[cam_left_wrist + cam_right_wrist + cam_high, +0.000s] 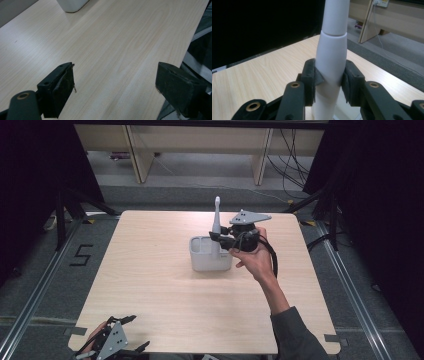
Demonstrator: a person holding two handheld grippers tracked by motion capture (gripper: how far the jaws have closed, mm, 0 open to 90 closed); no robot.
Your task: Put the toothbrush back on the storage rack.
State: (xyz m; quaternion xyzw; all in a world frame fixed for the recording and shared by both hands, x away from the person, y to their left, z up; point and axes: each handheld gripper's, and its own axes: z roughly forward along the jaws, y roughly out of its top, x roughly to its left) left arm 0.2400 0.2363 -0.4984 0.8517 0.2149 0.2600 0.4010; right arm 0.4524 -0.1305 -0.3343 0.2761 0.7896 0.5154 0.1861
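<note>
Electric toothbrush gripped upright over the white holder

Just right of centre in the high view, the right gripper (218, 238) clenched the white electric toothbrush (217, 222) by its handle, upright, its base in or just above the white holder (210, 254). At the lower left, the left gripper (131, 334) sat released, jaws wide above bare table (165, 295).

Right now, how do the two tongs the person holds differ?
The right tongs are shut on a white electric toothbrush, while the left tongs stand wide open with nothing between them. The right tongs are raised beside the white holder at mid-table, while the left tongs sit low at the near edge of the table. Both have black jaws.
</note>
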